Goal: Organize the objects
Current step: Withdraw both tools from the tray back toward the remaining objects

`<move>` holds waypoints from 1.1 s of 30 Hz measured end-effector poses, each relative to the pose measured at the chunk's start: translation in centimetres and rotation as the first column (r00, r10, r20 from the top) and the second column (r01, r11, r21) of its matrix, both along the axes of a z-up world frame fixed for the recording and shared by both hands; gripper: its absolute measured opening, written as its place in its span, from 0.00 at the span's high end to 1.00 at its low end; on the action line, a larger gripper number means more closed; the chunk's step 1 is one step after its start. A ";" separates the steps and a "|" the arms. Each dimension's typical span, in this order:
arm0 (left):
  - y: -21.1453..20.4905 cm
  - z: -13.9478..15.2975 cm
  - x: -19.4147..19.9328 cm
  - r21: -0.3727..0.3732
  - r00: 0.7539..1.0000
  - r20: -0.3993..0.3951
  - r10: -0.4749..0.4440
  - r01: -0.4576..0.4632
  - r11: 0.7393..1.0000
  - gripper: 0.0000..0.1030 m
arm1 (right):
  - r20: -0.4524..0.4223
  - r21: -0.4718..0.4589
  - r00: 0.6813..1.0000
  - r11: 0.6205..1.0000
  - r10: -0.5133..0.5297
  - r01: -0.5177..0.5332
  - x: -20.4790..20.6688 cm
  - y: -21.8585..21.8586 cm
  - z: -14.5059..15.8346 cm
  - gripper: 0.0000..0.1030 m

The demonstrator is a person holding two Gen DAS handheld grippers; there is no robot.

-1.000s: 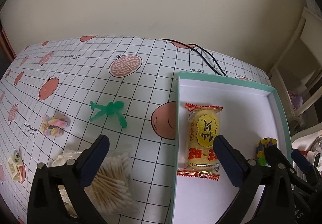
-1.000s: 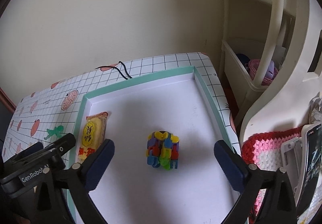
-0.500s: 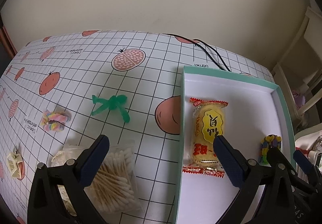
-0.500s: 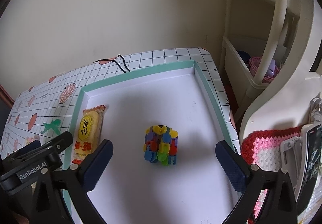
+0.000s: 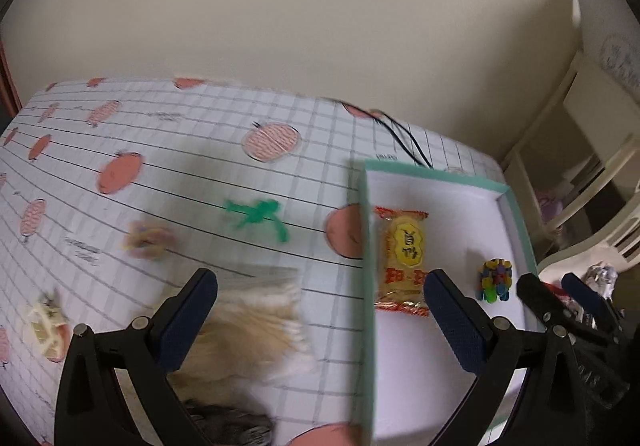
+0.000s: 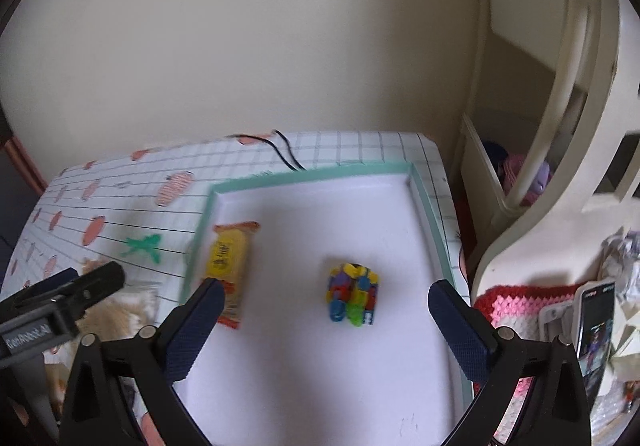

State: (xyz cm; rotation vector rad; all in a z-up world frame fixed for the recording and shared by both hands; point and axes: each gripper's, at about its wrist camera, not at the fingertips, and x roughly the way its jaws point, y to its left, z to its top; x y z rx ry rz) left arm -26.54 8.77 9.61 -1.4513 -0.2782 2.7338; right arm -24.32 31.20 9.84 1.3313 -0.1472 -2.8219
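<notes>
A teal-rimmed white tray (image 5: 514, 205) (image 6: 424, 197) lies at the table's right end. Inside it are a yellow snack packet (image 5: 402, 258) (image 6: 228, 258) along the left wall and a multicoloured block toy (image 5: 495, 280) (image 6: 353, 294) near the middle. On the table left of the tray are a bag of cotton swabs (image 5: 256, 322), a green bow (image 5: 258, 215) (image 6: 142, 246), a pastel candy (image 5: 146, 240) and a small white piece (image 5: 44, 320). My left gripper (image 5: 320, 310) hangs open above the swab bag and the tray's left edge. My right gripper (image 6: 326, 320) is open over the tray, in front of the block toy.
A black cable (image 5: 402, 137) (image 6: 286, 151) runs off the table's back edge. Cream shelving (image 6: 532, 149) and a red-and-pink crocheted cloth (image 6: 524, 298) with a phone (image 6: 596, 334) stand to the right of the table. A dark object (image 5: 228, 422) lies at the near edge.
Both grippers have pulled back and up, so the tray and table items look smaller and farther. The left view is motion-blurred. Both stay open; nothing on the table has moved.
</notes>
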 end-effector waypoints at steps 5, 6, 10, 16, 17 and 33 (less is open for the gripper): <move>-4.7 2.4 2.5 0.026 0.998 -0.039 0.055 -0.054 0.998 0.00 | -0.046 0.001 0.997 0.998 0.055 -0.055 1.4 -2.2 2.4 0.00; -5.7 2.9 3.0 0.028 0.997 -0.047 0.065 -0.064 0.998 0.00 | -0.057 -0.001 0.996 0.997 0.072 -0.072 1.8 -2.7 2.9 0.00; -8.4 4.4 4.9 0.037 0.995 -0.048 0.092 -0.091 0.995 0.00 | -0.090 -0.027 0.987 0.990 0.135 -0.138 2.9 -5.1 4.3 0.00; -11.3 4.6 8.5 0.033 0.988 -0.045 0.146 -0.144 0.989 0.00 | -0.096 -0.063 0.963 0.965 0.250 -0.256 4.3 -9.0 4.9 0.00; -11.6 4.4 8.9 0.026 0.988 -0.039 0.150 -0.149 0.989 0.00 | -0.093 -0.064 0.960 0.960 0.266 -0.272 4.5 -9.6 4.8 0.00; -10.7 -1.9 14.3 -0.008 0.993 0.100 0.070 -0.069 0.998 0.00 | 0.019 -0.095 0.919 0.916 0.393 -0.389 5.3 -14.0 0.6 0.00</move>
